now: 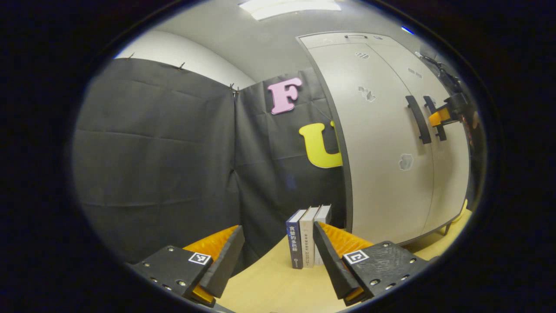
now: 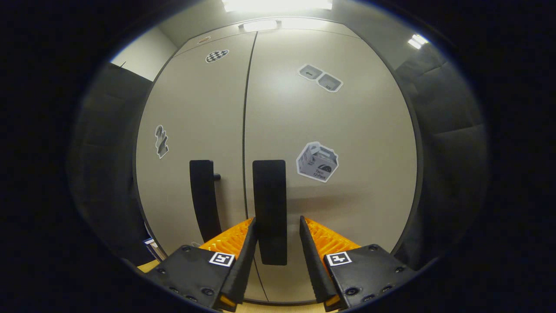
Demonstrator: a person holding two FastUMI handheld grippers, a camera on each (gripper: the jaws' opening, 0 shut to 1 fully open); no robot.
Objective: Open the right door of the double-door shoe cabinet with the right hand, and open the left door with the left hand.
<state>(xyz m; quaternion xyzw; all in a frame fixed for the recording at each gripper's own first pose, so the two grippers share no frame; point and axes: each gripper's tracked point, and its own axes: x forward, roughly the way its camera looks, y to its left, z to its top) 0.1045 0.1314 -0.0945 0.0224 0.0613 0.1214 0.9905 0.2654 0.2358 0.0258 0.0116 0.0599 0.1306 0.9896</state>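
The beige double-door shoe cabinet (image 2: 347,204) faces me in the right gripper view, both doors shut. Its right door handle (image 2: 270,191) is a dark vertical bar, and my right gripper (image 2: 277,218) stands open astride it; the left finger (image 2: 247,243) is at the bar's edge, while a gap separates the other finger from it. The left door handle (image 2: 204,200) hangs free beside it. In the left gripper view the cabinet (image 1: 378,174) stands far off to the right, with the right gripper (image 1: 447,114) at its handles (image 1: 419,119). My left gripper (image 1: 278,256) is open and holds nothing.
Three upright books (image 1: 306,237) stand on the light wooden surface (image 1: 269,287) just left of the cabinet, close ahead of the left gripper. Black cloth walls close in behind and on both sides. Stickers dot the doors.
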